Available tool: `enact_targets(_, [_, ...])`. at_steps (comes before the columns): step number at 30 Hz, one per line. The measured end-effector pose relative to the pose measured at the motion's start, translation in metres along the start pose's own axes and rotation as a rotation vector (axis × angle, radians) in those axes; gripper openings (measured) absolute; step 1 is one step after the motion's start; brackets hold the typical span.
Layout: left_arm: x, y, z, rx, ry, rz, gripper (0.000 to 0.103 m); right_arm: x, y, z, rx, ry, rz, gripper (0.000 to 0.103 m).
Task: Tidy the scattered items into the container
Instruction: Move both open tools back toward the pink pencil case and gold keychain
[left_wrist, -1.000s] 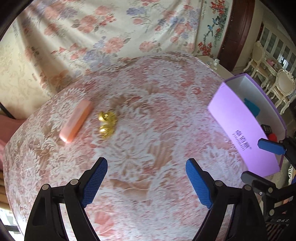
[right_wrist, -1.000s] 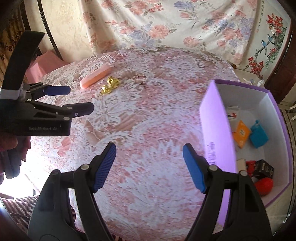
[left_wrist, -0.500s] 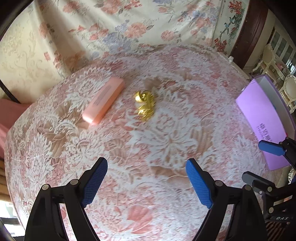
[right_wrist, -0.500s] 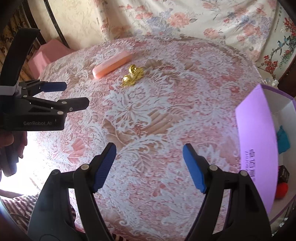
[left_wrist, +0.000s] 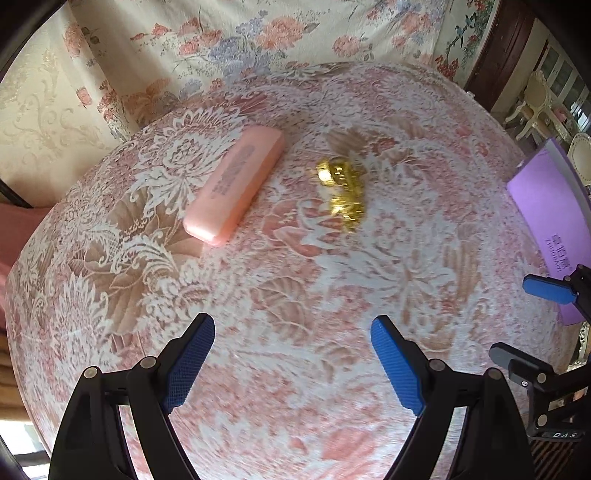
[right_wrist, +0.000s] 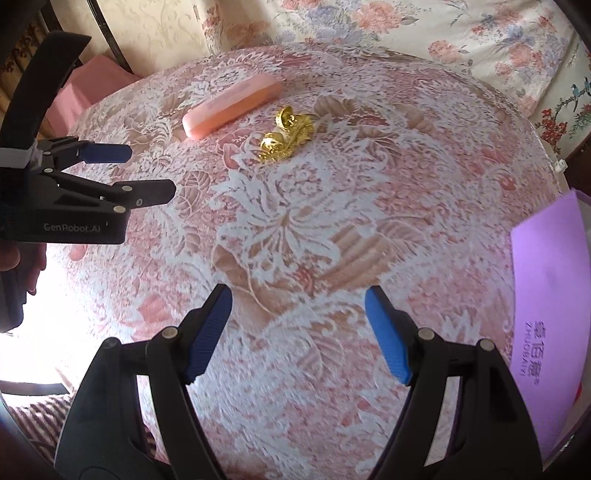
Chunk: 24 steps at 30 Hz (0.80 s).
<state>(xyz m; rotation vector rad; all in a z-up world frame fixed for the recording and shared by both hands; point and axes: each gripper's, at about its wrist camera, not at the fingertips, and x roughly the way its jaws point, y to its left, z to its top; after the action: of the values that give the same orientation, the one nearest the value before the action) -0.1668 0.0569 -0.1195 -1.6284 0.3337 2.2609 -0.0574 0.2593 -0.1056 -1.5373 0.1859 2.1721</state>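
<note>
Your left gripper (left_wrist: 291, 354) hangs spread and empty; the glossy pink oblong case (left_wrist: 234, 184) lies at eleven o'clock, the crinkly gold trinkets (left_wrist: 341, 192) at one. Right gripper (right_wrist: 297, 326) gapes too, the matte purple box (right_wrist: 546, 295) at three on lace tablecloth (left_wrist: 295, 277).

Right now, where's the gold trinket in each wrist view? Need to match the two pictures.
Left wrist: gold trinket sits just above centre, right of the pink case.
Right wrist: gold trinket sits upper centre, below and right of the pink case.
Shared landmark: the purple box at the right edge of both views.
</note>
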Motion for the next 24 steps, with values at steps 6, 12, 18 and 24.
enact_targets(6, [0.017,0.023,0.018,0.026,0.002,-0.004,0.087,0.019,-0.008,0.023,0.026,0.004,0.003,0.077])
enact_targets(12, [0.031,0.043,0.039,0.035,0.002,-0.018,0.087,0.038,-0.034,0.047,0.089,0.004,-0.005,0.077])
enact_targets(18, [0.048,0.054,0.058,0.041,0.005,-0.035,0.087,0.050,-0.042,0.063,0.117,0.006,-0.020,0.077])
enact_targets(24, [0.062,0.059,0.075,0.054,0.003,-0.031,0.087,0.066,-0.048,0.070,0.145,0.039,-0.025,0.077])
